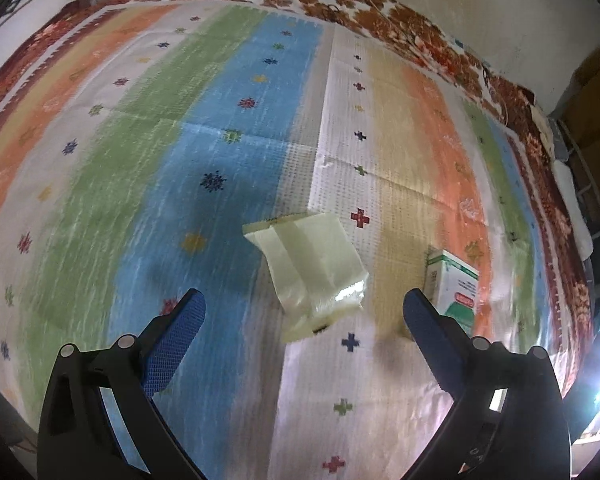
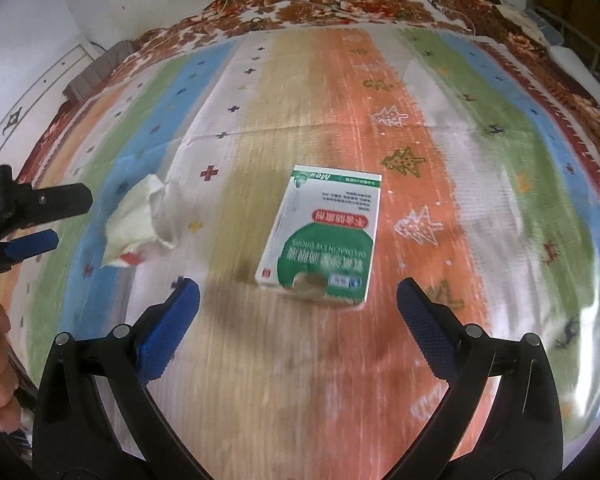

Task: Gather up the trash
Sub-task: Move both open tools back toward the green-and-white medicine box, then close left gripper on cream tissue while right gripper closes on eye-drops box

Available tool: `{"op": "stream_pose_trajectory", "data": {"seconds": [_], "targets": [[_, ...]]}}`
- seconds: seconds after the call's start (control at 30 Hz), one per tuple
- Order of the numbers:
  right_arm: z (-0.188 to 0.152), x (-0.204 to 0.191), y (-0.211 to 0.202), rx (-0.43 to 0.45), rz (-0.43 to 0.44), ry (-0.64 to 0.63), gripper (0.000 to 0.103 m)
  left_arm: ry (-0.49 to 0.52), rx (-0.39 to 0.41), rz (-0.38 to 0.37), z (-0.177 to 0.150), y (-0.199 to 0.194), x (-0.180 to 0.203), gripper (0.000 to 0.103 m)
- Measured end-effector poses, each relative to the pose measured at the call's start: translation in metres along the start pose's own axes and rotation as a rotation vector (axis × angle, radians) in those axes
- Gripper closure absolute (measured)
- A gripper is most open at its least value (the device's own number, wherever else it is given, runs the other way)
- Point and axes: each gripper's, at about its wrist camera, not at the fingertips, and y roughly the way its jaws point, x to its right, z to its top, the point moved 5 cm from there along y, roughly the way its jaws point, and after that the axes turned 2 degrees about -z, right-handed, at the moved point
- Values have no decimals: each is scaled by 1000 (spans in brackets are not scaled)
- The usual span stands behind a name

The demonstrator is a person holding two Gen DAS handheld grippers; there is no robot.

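Observation:
A pale yellowish crumpled wrapper [image 1: 314, 270] lies on the striped mat, just ahead of my left gripper [image 1: 304, 304], which is open and empty above it. The wrapper also shows in the right wrist view [image 2: 134, 220] at left. A white and green medicine box [image 2: 322, 236] lies flat on the mat ahead of my right gripper [image 2: 298, 294], which is open and empty. The box also shows in the left wrist view [image 1: 454, 284], partly behind the right finger. The left gripper's fingers [image 2: 36, 242] appear at the left edge of the right wrist view.
The striped plastic mat [image 1: 228, 128] covers a bed with a red floral blanket [image 2: 340, 0] around its edges. A wall stands behind. A metal bed frame [image 1: 588, 184] and cardboard lie at the right edge. A grey object [image 2: 88, 78] sits at the bed's far left corner.

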Motion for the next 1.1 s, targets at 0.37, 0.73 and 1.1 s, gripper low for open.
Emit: {"op": "stream_pose_trajectory", "data": {"seconds": [0.37,0.73,1.1], "targets": [[11,3,39,-47,-20,60,12,4,-54,25,7,46,3,6],[4,6,50,-72,-57,18,33,16,-78,1,5,58,-3,45],[3,4,21,-82,-28,-50,34,45,-61,-24,7,23,8,74]]}}
